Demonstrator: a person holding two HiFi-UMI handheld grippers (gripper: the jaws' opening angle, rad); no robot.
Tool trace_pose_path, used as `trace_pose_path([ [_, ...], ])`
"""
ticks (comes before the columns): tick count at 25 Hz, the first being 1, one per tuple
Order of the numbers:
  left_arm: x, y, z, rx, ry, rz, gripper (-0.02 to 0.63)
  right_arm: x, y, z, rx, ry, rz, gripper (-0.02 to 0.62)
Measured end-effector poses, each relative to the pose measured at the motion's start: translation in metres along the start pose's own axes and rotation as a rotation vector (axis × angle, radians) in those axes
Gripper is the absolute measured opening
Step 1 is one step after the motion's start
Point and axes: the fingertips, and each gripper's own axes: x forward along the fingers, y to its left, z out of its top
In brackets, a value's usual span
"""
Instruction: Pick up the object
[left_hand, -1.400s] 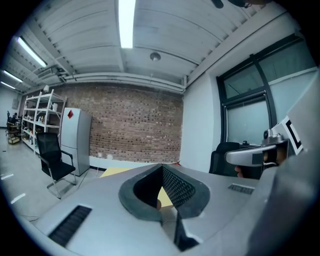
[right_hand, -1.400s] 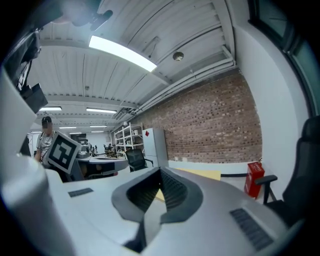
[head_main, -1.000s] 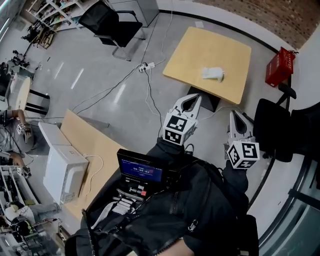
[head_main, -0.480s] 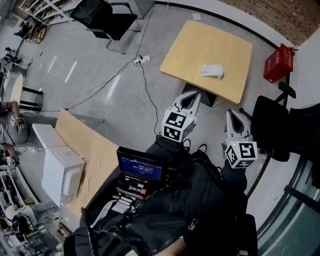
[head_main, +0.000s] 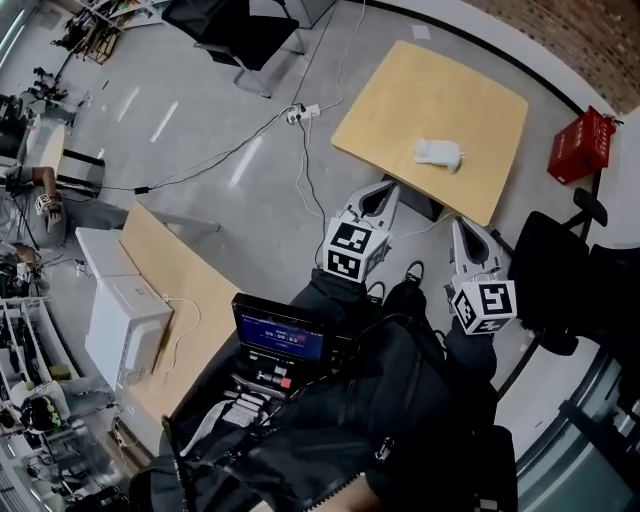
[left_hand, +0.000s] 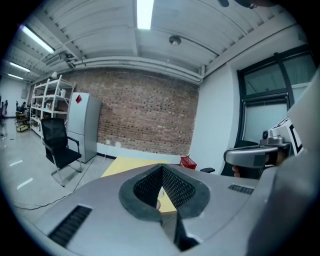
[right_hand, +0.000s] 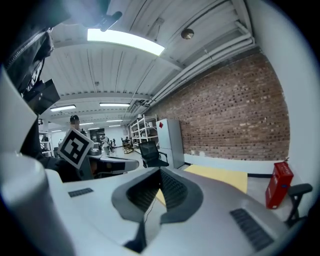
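Observation:
A small white object lies on the pale wooden table, near its front edge. Both grippers are held out in front of the person, short of that table, over the floor. My left gripper points at the table's near corner with its fingers meeting at the tip and nothing between them. My right gripper is beside it, also shut and empty. In the left gripper view the left gripper frames a slice of the table. In the right gripper view the right gripper has the table beyond it.
A red basket stands right of the table. One black chair is close on the right, another at the top. Cables and a power strip cross the grey floor. A second desk with a white box is at left.
The person has stepped toward the table, and both grippers have come forward and slightly down with them. Both pairs of jaws stay shut.

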Motion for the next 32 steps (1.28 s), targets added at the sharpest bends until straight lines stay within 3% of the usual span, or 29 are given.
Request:
trace_pose_path([
  [16, 0.108, 0.018, 0.009, -0.027, 0.083, 0.136, -0.002, 0.050, -0.116, 0.000, -0.003, 0.029, 0.195, 0.005],
  [24, 0.127, 0.029, -0.008, -0.070, 0.135, 0.169, -0.002, 0.094, -0.138, -0.036, -0.048, 0.160, 0.277, 0.005],
  [32, 0.141, 0.050, -0.022, -0.130, 0.184, 0.144, -0.002, 0.134, -0.148, -0.063, -0.099, 0.282, 0.283, 0.005],
])
